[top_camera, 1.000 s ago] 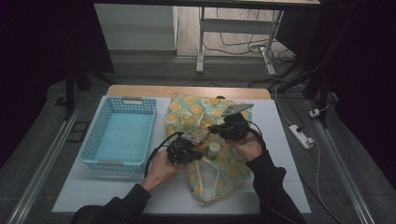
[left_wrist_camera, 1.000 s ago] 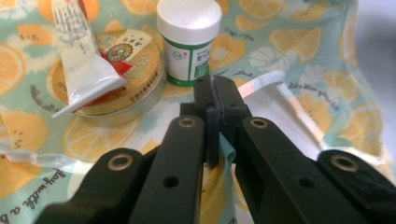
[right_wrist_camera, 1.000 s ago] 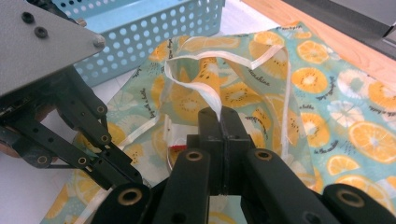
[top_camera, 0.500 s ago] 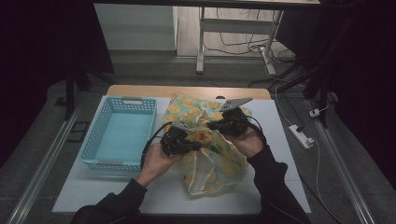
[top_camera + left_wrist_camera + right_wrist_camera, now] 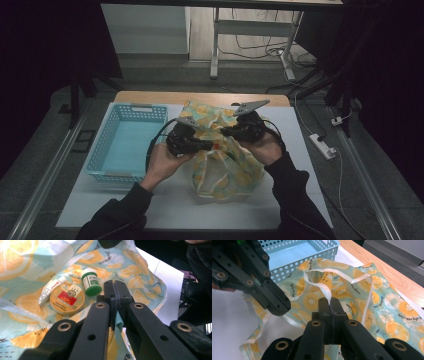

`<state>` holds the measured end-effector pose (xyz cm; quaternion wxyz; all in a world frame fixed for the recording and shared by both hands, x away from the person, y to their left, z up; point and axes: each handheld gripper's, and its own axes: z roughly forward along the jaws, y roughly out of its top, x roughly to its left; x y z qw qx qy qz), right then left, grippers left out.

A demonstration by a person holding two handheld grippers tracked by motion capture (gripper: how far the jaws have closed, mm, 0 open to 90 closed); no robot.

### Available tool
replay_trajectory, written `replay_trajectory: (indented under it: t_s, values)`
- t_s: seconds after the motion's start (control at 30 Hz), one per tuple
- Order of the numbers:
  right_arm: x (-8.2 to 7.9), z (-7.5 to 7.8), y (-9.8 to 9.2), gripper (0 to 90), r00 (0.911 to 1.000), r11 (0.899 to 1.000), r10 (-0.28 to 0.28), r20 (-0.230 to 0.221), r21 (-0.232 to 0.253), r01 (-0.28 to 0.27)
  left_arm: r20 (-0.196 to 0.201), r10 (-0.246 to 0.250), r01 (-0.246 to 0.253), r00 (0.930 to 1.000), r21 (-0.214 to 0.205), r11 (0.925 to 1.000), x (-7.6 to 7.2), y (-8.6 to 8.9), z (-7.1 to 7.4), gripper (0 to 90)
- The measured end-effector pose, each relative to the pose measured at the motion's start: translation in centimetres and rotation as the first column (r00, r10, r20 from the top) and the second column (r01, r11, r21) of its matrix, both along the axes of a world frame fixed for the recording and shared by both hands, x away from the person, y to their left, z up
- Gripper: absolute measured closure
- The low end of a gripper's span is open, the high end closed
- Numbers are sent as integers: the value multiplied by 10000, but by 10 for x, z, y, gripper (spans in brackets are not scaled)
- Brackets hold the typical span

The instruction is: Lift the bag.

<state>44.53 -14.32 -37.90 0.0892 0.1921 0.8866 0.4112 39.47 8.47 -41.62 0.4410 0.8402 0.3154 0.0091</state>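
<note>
My left gripper (image 5: 115, 293) is clenched on the rim of the bag (image 5: 227, 165): in the left gripper view a fold of the teal cloth is pinched between its black jaws. My right gripper (image 5: 329, 305) is clamped on the bag as well, with a white-edged strip of the cloth caught between its closed jaws. In the high view the two grippers face each other just above the bag's mouth, my left one (image 5: 186, 142) on the basket side and my right one (image 5: 245, 131) on the far side, each with my hand wrapped round it.

The bag is pale teal with orange and lemon slices printed on it and white piping along its edges. Its lower part sags onto the table while the pinched rim is lifted clear. Inside the bag, just past my left jaws, lie a round tin (image 5: 67, 298) with a red label, a small white bottle (image 5: 90, 283) with a green base, and a thin white tube (image 5: 50, 290) touching the tin's side.

Beside the bag, on my left, stands a light blue perforated basket (image 5: 105, 145), close to the cloth but apart from it. Both rest on a white table (image 5: 165, 202) with a wooden strip along its far edge. Beyond the bag the room is dark, with a grey floor, a metal stand's legs, loose cables and a power strip (image 5: 322, 146) off to the right.
</note>
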Motion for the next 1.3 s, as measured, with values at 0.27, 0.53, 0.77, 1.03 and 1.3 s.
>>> replay_trajectory:
  t_s: [0.27,0.53,0.77,1.03,1.3]
  values:
    - [2,-4,-1,900,10000,10000,-51,-80,13,51,8,-108,107,9999,983,9951,5,-11,-19,887]
    - [3,-10,-4,900,9997,10000,-87,-212,-3,87,-252,-766,795,9967,1506,9854,-1,-26,-47,648]
    - [3,-13,-2,900,9997,10000,-36,-251,1,36,-170,-628,651,9979,2499,9661,-4,-35,-66,570]
    - [3,-18,0,900,9992,9999,15,-393,-100,-19,-423,-363,463,9984,2659,9629,0,-30,-67,882]
    - [2,-7,3,900,9993,9999,127,-344,-32,-128,-576,-206,299,9981,1646,9859,3,-17,-38,890]
